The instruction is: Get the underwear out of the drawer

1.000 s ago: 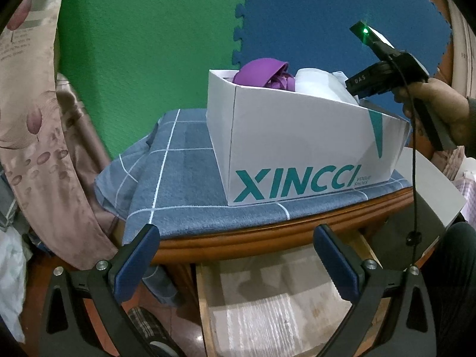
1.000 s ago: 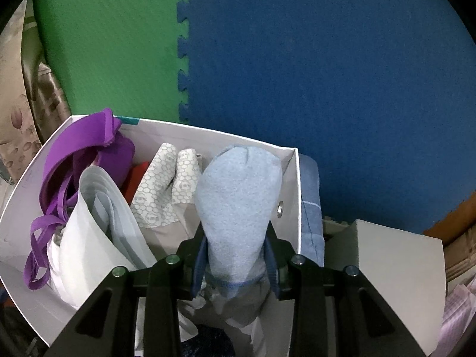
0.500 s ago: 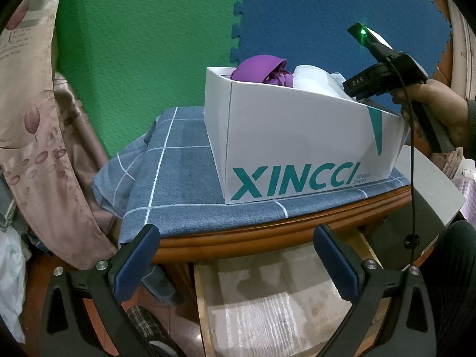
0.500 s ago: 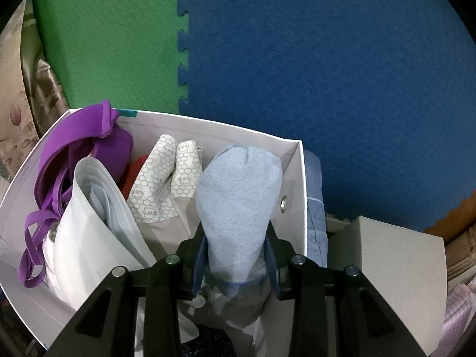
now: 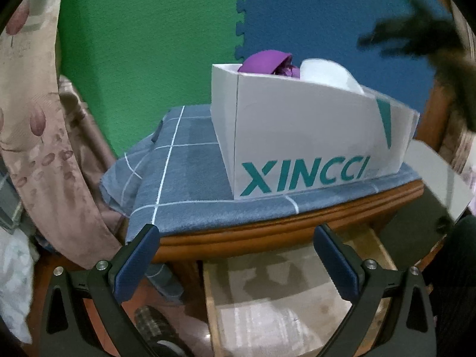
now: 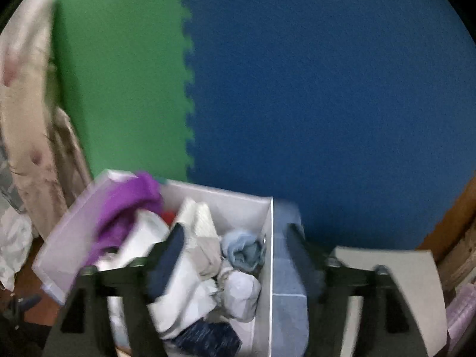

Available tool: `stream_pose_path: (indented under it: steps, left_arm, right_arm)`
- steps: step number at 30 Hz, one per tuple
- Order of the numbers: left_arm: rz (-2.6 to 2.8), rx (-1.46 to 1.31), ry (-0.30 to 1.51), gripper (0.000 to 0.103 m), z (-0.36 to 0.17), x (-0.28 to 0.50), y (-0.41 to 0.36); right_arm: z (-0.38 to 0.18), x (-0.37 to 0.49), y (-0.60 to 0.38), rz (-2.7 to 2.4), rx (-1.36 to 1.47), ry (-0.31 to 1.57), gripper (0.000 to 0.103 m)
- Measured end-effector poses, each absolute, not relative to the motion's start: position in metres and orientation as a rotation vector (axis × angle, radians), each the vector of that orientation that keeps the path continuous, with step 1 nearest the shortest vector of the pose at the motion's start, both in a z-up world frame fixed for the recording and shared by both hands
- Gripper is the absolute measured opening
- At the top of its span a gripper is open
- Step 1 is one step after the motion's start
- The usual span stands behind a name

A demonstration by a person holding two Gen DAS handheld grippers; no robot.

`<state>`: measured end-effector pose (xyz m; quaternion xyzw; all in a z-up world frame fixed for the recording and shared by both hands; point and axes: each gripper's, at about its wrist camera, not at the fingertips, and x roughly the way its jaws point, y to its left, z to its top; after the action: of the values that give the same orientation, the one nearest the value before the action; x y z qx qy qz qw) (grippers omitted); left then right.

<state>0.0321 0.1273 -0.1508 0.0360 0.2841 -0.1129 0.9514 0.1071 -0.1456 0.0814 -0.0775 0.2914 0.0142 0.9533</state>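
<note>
**Blue underwear lying loose in box, both tongs spread**

The light-blue underwear (image 6: 242, 248) was seen bunched in the white box (image 6: 269, 267), against its right wall, ahead of and between the fingers of the right gripper (image 6: 235, 258). Those jaws were opening wide, with nothing pressed between the pads; the view was motion-blurred. Left of the underwear, a honeycomb-print roll (image 6: 197, 218), white garments (image 6: 145, 235) and a purple piece (image 6: 128, 205) were packed. The box was set on a blue checked cloth (image 5: 184, 178) over a wooden table (image 5: 297, 232). The left gripper (image 5: 236, 255) was held apart and empty, below the table edge, above the open drawer (image 5: 282, 297). Green and blue foam mats (image 6: 297, 89) were behind.
</note>
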Motion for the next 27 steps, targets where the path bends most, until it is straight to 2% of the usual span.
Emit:
stream_pose_path:
  steps: [2,8,11,15,27]
  left_arm:
    - [-0.221,0.102,0.578,0.102,-0.154,0.029,0.124]
    - [-0.224,0.075,0.642,0.102,-0.149,0.022,0.110]
    - [-0.184,0.060,0.587,0.102,-0.131,0.010,0.102]
    - [-0.147,0.080,0.623,0.102,-0.108,0.011,0.083]
    - [-0.182,0.044,0.528,0.102,-0.039,0.029,0.036]
  right_arm:
    - [0.085,0.068,-0.143,0.082,-0.156,0.554,0.084]
    - [0.038,0.015,-0.144,0.083,-0.178,0.685,0.084]
    - [0.029,0.000,-0.159,0.060,-0.119,0.709,0.084]
    - [0.033,-0.011,-0.177,0.009,-0.105,0.682,0.084]
    - [0.059,-0.013,-0.217,-0.097,-0.046,0.632,0.084]
